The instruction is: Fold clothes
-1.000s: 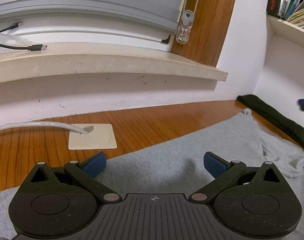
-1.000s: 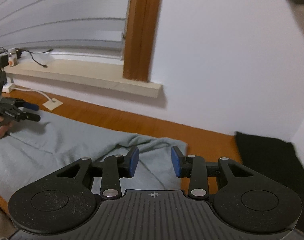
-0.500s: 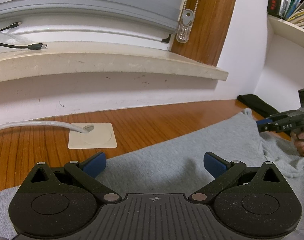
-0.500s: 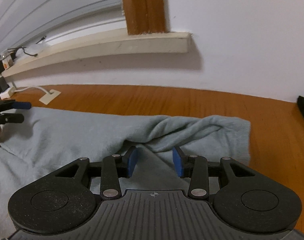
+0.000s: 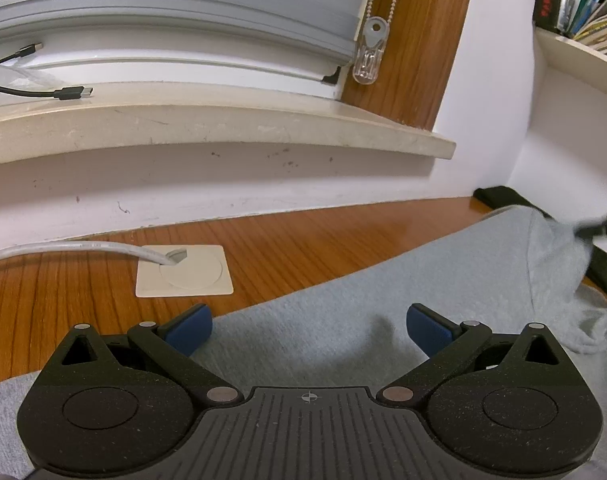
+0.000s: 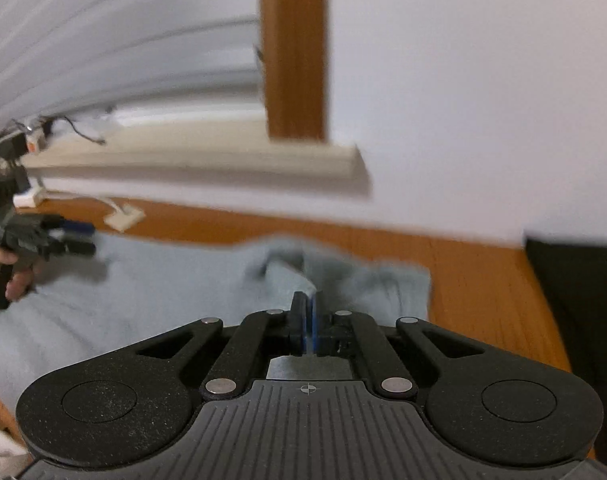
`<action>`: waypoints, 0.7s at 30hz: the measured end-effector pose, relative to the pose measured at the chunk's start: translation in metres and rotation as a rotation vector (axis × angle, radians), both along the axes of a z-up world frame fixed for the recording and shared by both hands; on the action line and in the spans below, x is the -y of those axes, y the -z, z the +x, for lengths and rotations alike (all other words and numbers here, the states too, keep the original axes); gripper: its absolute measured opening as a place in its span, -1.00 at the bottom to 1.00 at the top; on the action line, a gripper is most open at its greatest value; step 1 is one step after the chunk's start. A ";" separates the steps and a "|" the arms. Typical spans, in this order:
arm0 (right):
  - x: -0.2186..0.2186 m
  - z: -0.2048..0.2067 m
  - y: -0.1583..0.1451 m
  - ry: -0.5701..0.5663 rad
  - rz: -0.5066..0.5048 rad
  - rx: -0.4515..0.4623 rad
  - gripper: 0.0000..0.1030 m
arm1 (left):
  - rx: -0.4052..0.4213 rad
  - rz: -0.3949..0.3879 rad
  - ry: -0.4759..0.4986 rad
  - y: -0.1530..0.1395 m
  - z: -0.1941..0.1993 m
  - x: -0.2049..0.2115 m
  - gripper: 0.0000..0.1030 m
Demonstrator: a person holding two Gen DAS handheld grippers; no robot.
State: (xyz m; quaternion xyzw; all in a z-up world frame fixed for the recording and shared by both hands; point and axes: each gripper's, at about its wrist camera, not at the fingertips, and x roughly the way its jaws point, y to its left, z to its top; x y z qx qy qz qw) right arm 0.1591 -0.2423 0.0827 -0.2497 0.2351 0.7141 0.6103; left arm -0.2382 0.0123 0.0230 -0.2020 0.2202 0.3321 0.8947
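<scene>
A light grey garment (image 5: 463,272) lies spread on the wooden desk (image 5: 303,240). My left gripper (image 5: 308,320) hovers open over its near-left edge, blue pads wide apart and nothing between them. In the right wrist view, my right gripper (image 6: 308,300) is shut on a raised fold of the grey garment (image 6: 143,280) near its crumpled right end. The right gripper shows as a dark blur (image 5: 599,228) at the lifted cloth corner. The left gripper (image 6: 75,236), held by a hand, appears at far left.
A black cloth (image 6: 575,280) lies at the desk's right end by the wall. A beige cable plate (image 5: 185,270) with a white cable sits on the desk. Behind it runs a windowsill (image 5: 223,120) with cables, and a bookshelf (image 5: 575,0) hangs upper right.
The right gripper dropped onto the crumpled end of the garment, its jaws went from part open to shut on a fold, and the cloth corner rose. The left gripper stayed still and open.
</scene>
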 end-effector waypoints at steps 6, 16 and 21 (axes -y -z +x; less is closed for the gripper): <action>-0.004 0.016 0.014 0.045 -0.030 -0.027 -0.68 | 0.000 -0.005 0.001 0.001 0.000 -0.001 1.00; -0.062 0.033 0.036 0.072 -0.020 -0.192 -0.24 | 0.000 -0.009 0.004 0.002 -0.001 -0.003 1.00; -0.063 0.016 0.045 0.050 -0.017 -0.181 -0.67 | -0.001 -0.009 0.005 0.002 0.000 -0.003 1.00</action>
